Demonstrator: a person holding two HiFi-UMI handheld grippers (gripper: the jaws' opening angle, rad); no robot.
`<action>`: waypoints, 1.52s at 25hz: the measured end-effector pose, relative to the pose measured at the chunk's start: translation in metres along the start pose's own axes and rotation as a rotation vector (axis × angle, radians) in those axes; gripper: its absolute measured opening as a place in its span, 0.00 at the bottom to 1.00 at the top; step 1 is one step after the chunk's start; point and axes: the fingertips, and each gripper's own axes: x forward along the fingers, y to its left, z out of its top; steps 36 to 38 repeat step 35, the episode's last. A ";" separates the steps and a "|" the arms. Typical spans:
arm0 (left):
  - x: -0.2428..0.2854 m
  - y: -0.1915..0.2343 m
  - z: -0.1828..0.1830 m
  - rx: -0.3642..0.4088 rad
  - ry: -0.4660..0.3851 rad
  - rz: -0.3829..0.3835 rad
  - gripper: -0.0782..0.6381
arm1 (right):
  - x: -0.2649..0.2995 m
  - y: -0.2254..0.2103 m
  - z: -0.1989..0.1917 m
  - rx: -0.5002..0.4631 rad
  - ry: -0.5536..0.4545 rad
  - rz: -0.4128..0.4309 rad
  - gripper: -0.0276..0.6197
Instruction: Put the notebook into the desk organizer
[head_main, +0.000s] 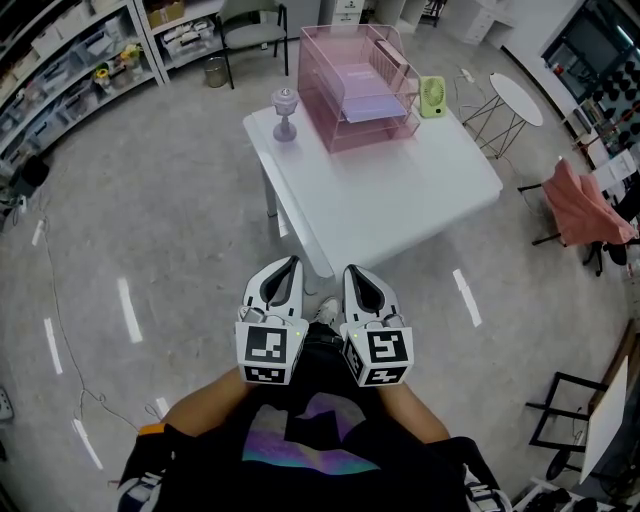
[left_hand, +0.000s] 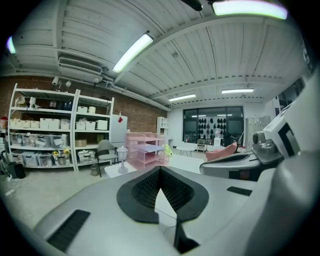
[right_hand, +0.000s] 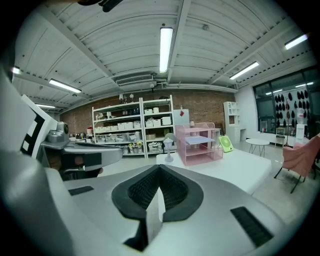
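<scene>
A pink wire desk organizer (head_main: 345, 125) stands at the far side of the white table (head_main: 400, 205). A flat lavender notebook (head_main: 364, 79) lies on one of its shelves; the gripper views show the same notebook (left_hand: 149, 147) (right_hand: 199, 140) from afar. My left gripper (head_main: 291, 263) and right gripper (head_main: 352, 271) are side by side close to my body, short of the table's near corner. Both are shut with nothing between the jaws. In the left gripper view the left gripper (left_hand: 160, 170) has its pads pressed together, and so does the right gripper (right_hand: 159, 167) in its own view.
A small lilac lamp (head_main: 285, 113) stands left of the organizer, a green fan (head_main: 432, 97) to its right. A chair (head_main: 250, 30) and shelves (head_main: 70, 60) are behind the table. A round side table (head_main: 515, 97) and a pink cloth on a chair (head_main: 585, 205) are to the right.
</scene>
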 end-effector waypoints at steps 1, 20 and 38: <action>0.000 0.000 0.000 -0.001 0.000 0.001 0.12 | 0.000 0.001 0.000 0.000 0.000 0.003 0.07; -0.005 0.012 0.000 -0.004 -0.007 0.022 0.12 | 0.003 0.010 0.005 -0.025 -0.008 0.012 0.07; -0.008 0.004 -0.004 -0.003 0.008 0.019 0.12 | -0.002 0.003 -0.002 -0.014 -0.002 0.000 0.07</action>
